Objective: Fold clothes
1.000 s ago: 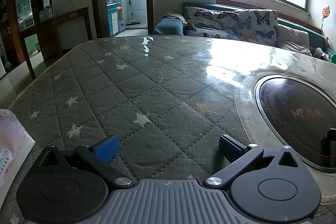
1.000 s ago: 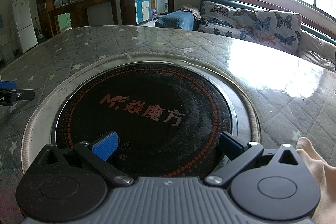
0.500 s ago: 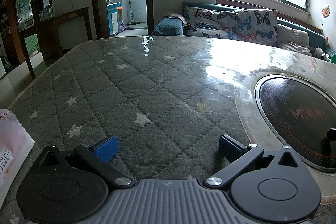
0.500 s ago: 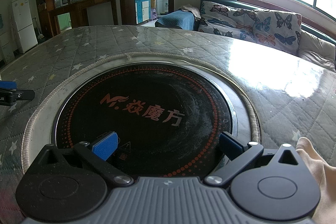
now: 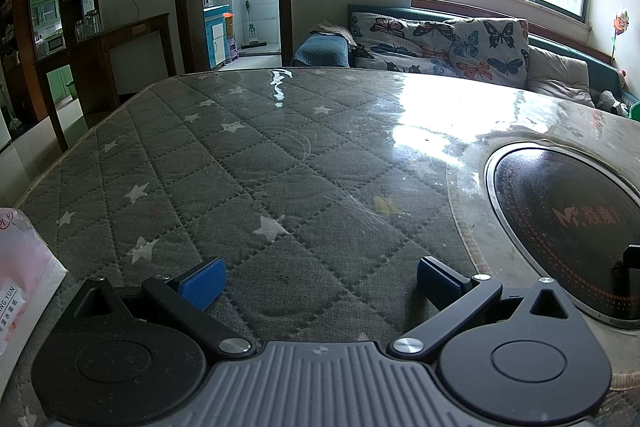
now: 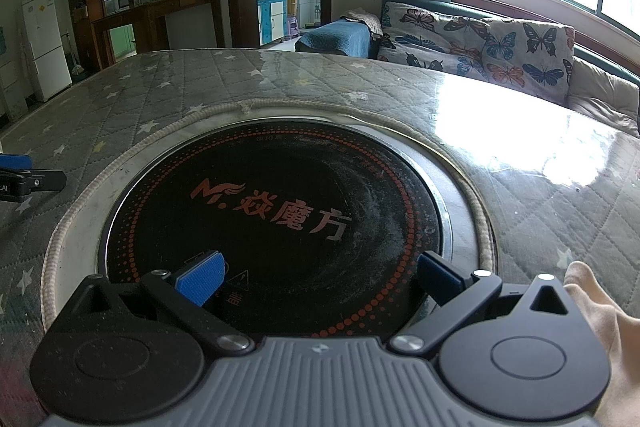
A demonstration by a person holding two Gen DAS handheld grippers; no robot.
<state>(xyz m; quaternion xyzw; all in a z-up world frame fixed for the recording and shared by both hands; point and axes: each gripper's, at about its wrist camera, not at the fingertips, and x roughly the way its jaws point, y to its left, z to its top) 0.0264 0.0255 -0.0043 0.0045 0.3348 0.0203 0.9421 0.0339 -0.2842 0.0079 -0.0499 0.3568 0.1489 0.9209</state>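
Nothing has shifted over the last second: both tools hover as before, so folding has, by my judgement, not begun. Nearest, the left hand-held gripper (image 5: 318,277) is released, its blue pads spread over the quilted, star-patterned desk (image 5: 248,163), holding nothing. The right hand-held gripper (image 6: 318,277) is likewise released above the round black cooktop (image 6: 280,211) set into that desk. Only the right view shows the cream cloth (image 6: 612,339), presumably the garment, just beside its right finger at the frame edge; only the left view shows a pink packet (image 5: 22,279). Farther off stands a butterfly-print sofa (image 5: 440,43).
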